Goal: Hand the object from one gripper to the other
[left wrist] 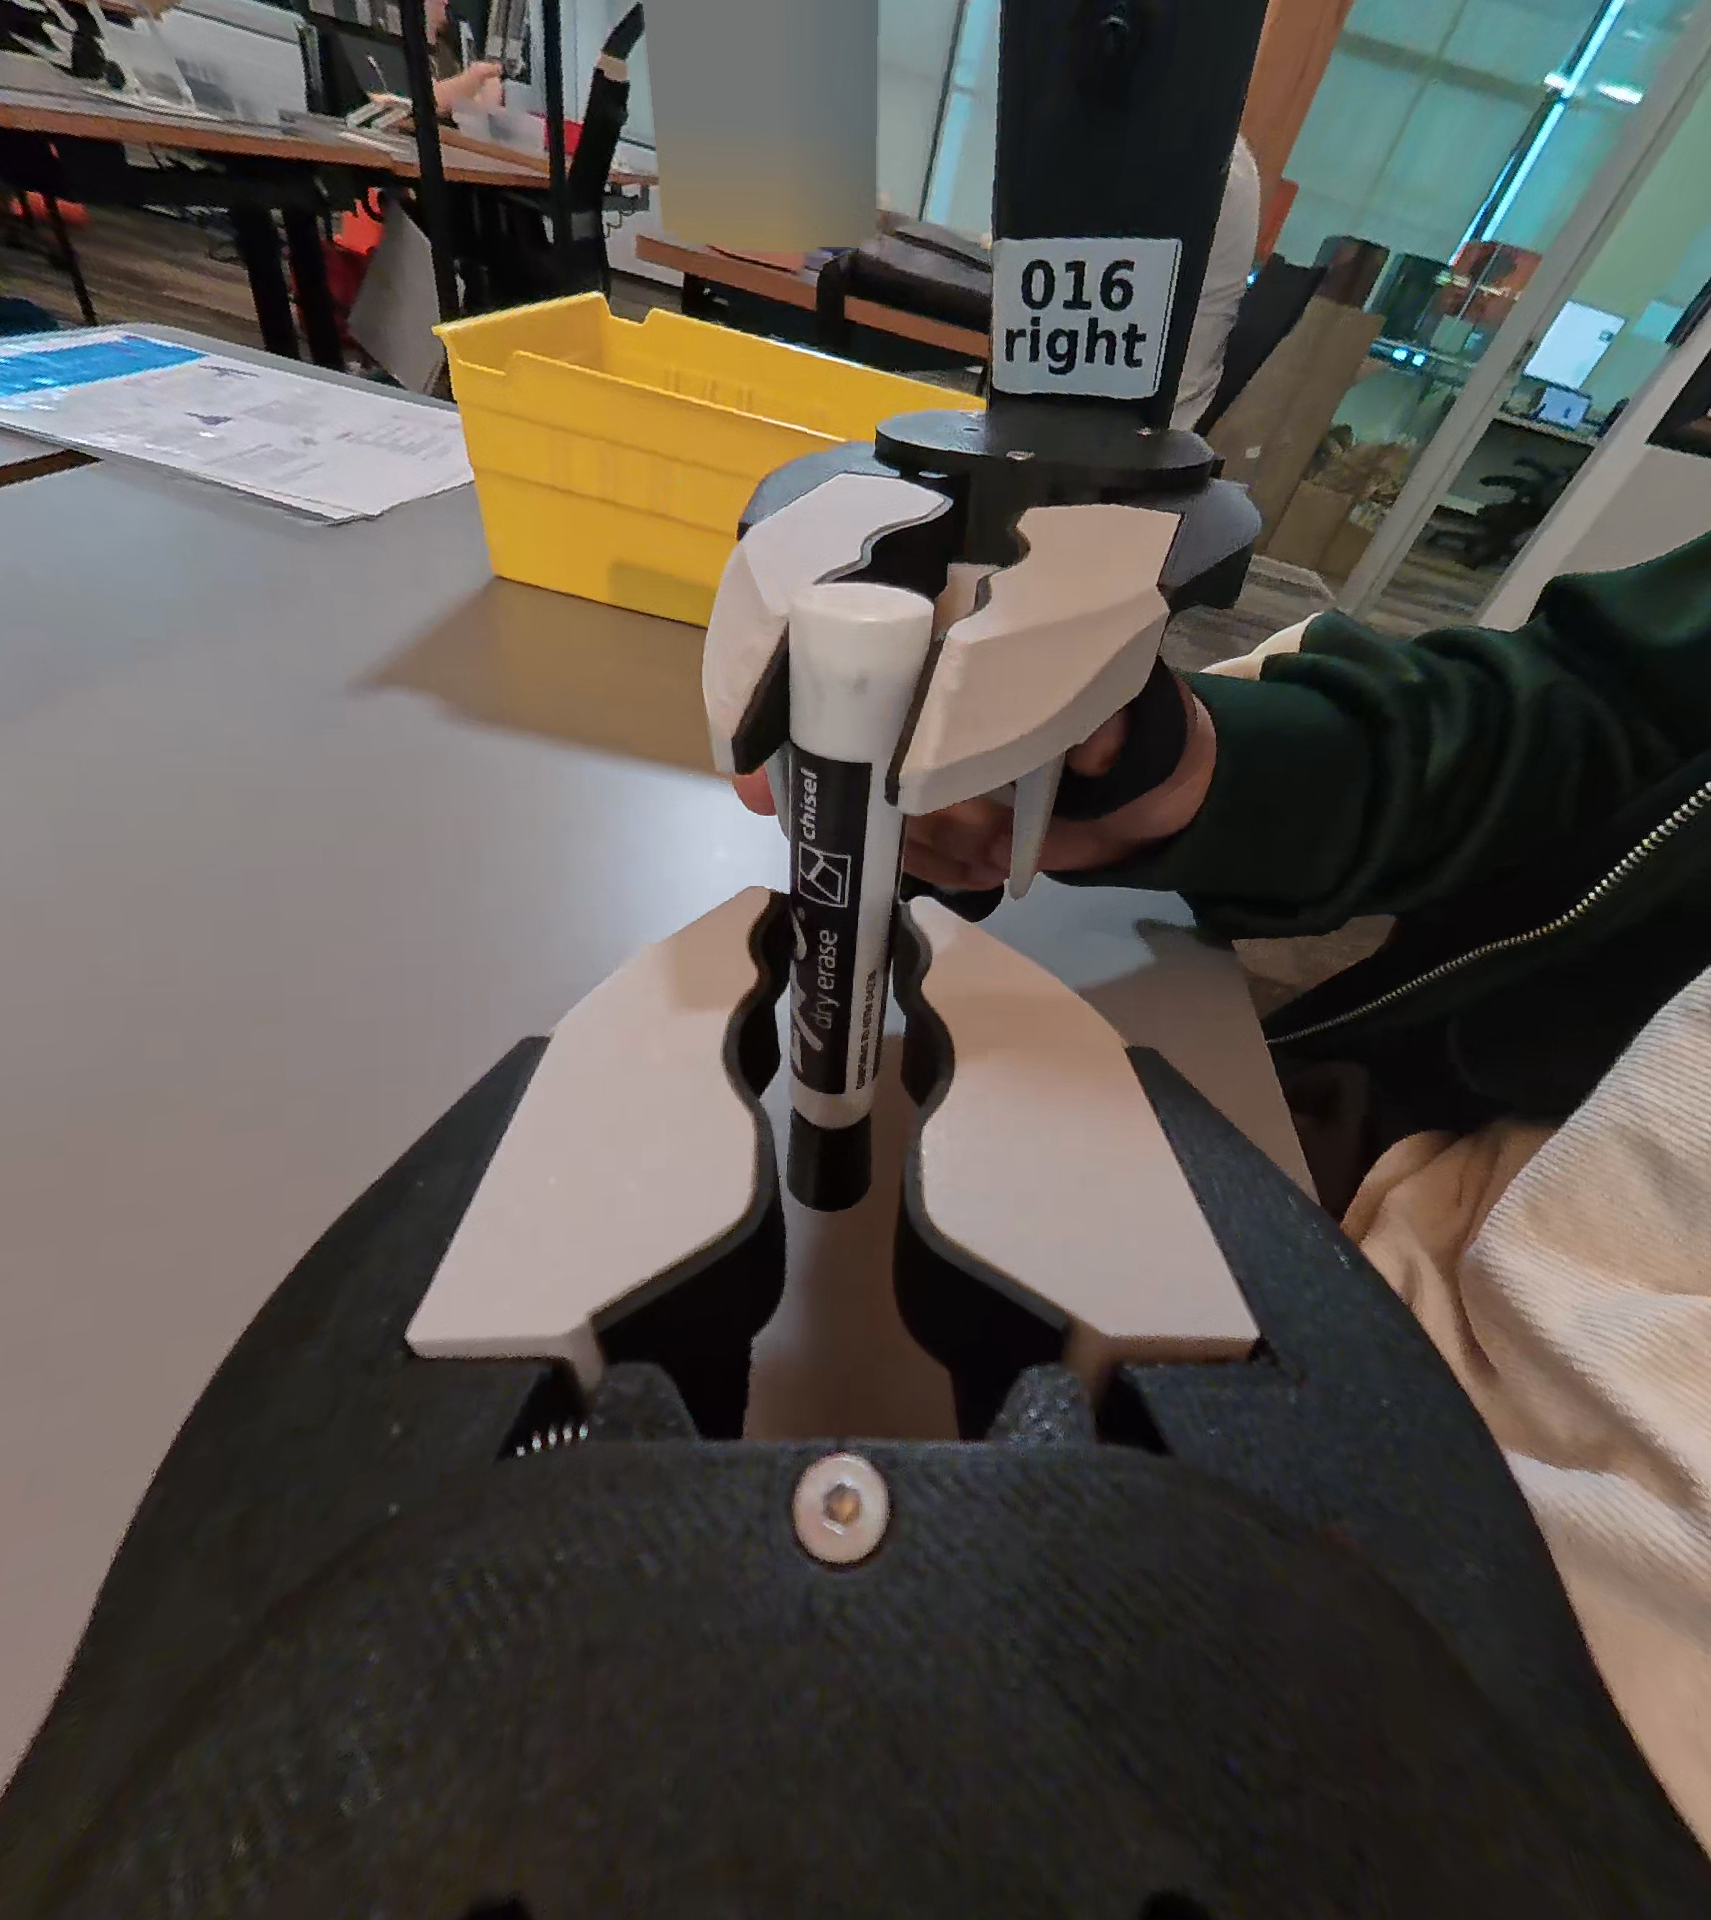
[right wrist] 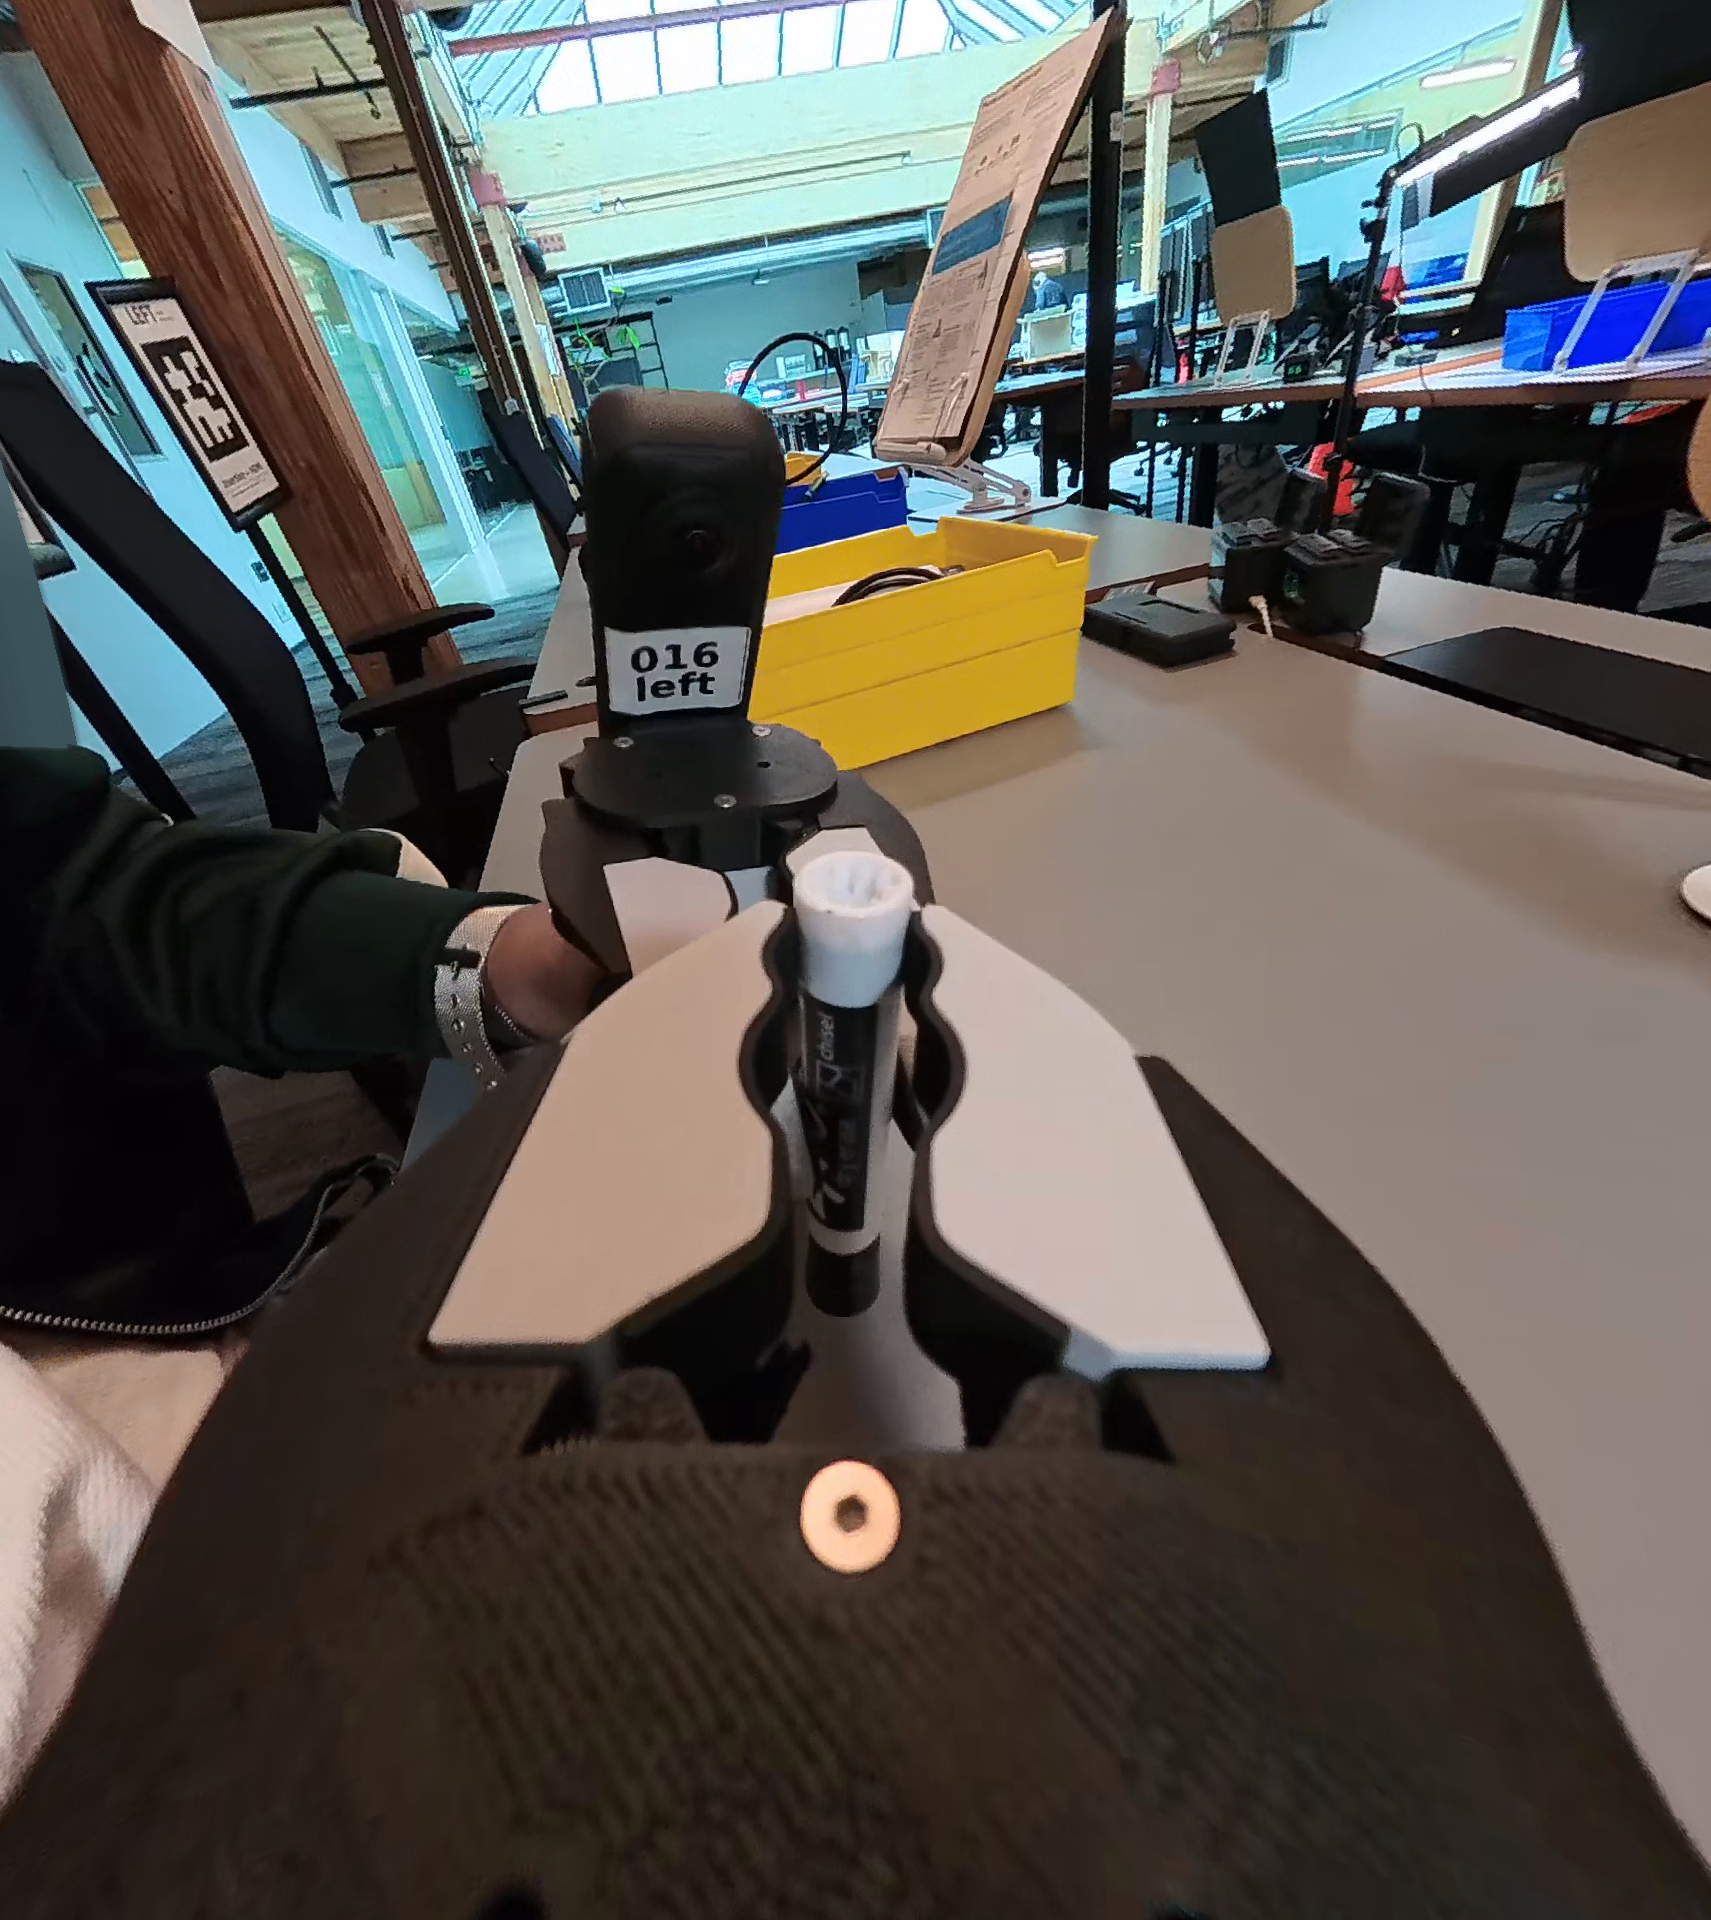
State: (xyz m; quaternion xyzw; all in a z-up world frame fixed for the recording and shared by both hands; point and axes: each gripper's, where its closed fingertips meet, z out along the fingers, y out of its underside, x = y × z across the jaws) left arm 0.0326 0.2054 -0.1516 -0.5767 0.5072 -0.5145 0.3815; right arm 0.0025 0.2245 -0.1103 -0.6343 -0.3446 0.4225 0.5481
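Holding the dry-erase marker [left wrist: 835,914] upright above the table [left wrist: 207,831], our right claw [left wrist: 856,717] clamps its white end and our left claw [left wrist: 835,997] pinches its light, stiff, slippery barrel.

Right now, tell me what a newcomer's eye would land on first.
A black-and-white marker stands upright at centre, between both tools at once. The right tool pinches its white upper end; the left tool closes around its labelled barrel. Behind them, a yellow bin sits on the grey table.
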